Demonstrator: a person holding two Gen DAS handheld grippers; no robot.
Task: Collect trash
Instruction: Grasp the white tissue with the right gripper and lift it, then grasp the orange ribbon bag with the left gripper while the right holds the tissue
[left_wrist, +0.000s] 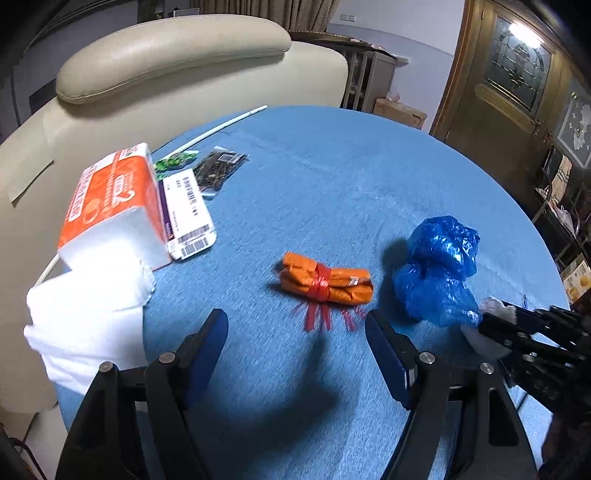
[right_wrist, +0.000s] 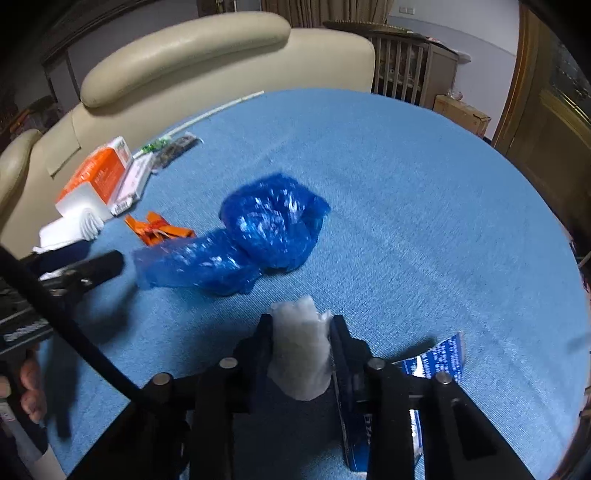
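My right gripper (right_wrist: 301, 325) is shut on a crumpled white tissue (right_wrist: 301, 347) just above the blue tablecloth (right_wrist: 424, 206); it also shows in the left wrist view (left_wrist: 484, 314) beside the blue plastic bag (left_wrist: 439, 269). The bag lies just ahead of it in the right wrist view (right_wrist: 258, 232). My left gripper (left_wrist: 295, 325) is open and empty, its fingers either side of a folded orange wrapper tied with red string (left_wrist: 325, 282), a little short of it. The wrapper also shows in the right wrist view (right_wrist: 157, 229).
An orange tissue pack (left_wrist: 110, 206) with white tissues pulled out (left_wrist: 88, 317) lies at the left, beside a white box (left_wrist: 188, 218), a dark packet (left_wrist: 218, 168) and a green wrapper (left_wrist: 173, 160). A blue leaflet (right_wrist: 439, 360) lies under my right gripper. A cream armchair (left_wrist: 177, 66) stands behind the round table.
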